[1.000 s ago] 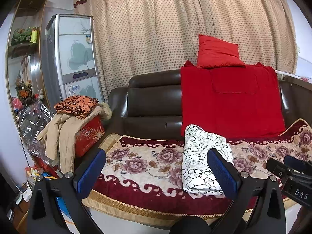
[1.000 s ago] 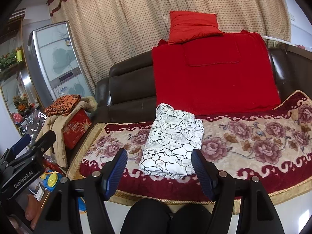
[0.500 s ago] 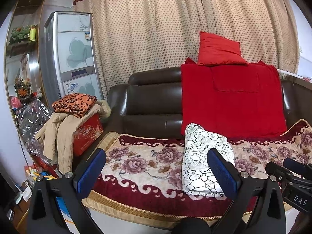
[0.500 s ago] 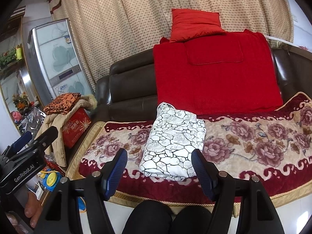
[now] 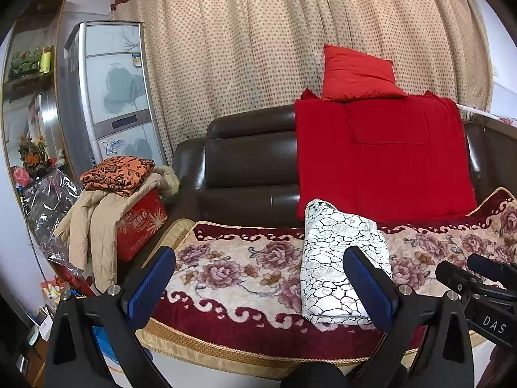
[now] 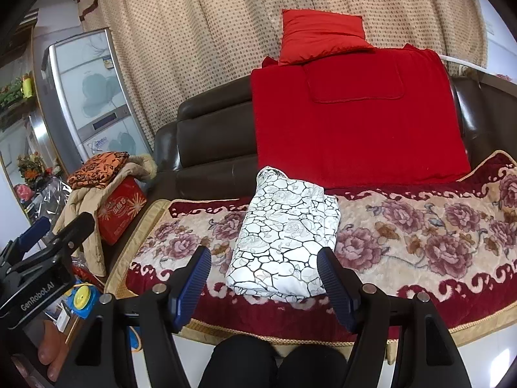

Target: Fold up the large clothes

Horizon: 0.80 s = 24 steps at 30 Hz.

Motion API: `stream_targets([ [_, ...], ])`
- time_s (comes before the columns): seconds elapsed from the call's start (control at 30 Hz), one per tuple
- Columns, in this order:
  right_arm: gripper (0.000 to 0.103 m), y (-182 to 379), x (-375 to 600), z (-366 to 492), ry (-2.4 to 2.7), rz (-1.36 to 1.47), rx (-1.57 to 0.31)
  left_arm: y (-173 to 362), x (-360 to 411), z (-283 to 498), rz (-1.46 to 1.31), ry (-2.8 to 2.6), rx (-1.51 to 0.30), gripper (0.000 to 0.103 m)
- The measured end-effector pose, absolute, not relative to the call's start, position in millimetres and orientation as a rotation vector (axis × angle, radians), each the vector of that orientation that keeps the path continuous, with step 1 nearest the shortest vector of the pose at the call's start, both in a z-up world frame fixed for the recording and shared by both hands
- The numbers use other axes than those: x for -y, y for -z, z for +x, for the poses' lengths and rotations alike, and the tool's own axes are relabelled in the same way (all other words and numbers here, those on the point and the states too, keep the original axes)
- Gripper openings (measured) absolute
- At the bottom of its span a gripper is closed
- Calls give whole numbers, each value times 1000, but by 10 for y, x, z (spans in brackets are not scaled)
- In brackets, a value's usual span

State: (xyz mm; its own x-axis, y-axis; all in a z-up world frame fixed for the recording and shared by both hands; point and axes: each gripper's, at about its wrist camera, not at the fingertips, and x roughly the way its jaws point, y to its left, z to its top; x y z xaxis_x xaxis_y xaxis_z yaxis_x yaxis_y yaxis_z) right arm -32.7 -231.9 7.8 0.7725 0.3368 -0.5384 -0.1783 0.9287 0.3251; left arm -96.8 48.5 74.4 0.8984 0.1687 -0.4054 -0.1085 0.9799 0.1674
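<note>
A white garment with a black crackle pattern (image 5: 339, 258) lies folded into a neat rectangle on the floral sofa cover (image 5: 242, 268); it also shows in the right wrist view (image 6: 284, 229). My left gripper (image 5: 258, 283) is open and empty, held in the air in front of the sofa, apart from the garment. My right gripper (image 6: 265, 286) is open and empty, just short of the garment's near edge. Each gripper shows in the other's view, the right one (image 5: 478, 287) and the left one (image 6: 45, 252).
A red blanket (image 6: 352, 113) and red cushion (image 6: 320, 38) drape the dark leather sofa back (image 6: 210, 139). A red box (image 5: 139, 223) with a beige coat and an orange folded cloth (image 5: 116, 174) stands left of the sofa. A tall cabinet (image 5: 106, 97) and curtain stand behind.
Both grippers have drifted slightly, so the views tilt up a little. The folded garment has not moved. Both stay open.
</note>
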Motion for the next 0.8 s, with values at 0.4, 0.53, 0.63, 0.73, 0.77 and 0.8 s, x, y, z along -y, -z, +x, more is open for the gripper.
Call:
stream_targets([
  [0.4, 72, 47, 2193, 113, -257, 265, -668, -488, -562, -444, 139, -117, -500, 103],
  [0.53, 72, 94, 2116, 231, -257, 267, -681, -409, -649, -335, 123, -125, -521, 103],
  [0.63, 72, 151, 2048, 297, -259, 264, -697, -343, -713, -268, 117, -135, -537, 103],
  [0.73, 72, 215, 2000, 346, -258, 260, -714, -276, -775, -204, 108, -139, -554, 103],
  [0.77, 72, 233, 1992, 361, -256, 259, -718, -251, -786, -180, 104, -139, -562, 103],
  [0.8, 72, 247, 1988, 375, -253, 258, -722, -238, -794, -167, 103, -139, -567, 103],
])
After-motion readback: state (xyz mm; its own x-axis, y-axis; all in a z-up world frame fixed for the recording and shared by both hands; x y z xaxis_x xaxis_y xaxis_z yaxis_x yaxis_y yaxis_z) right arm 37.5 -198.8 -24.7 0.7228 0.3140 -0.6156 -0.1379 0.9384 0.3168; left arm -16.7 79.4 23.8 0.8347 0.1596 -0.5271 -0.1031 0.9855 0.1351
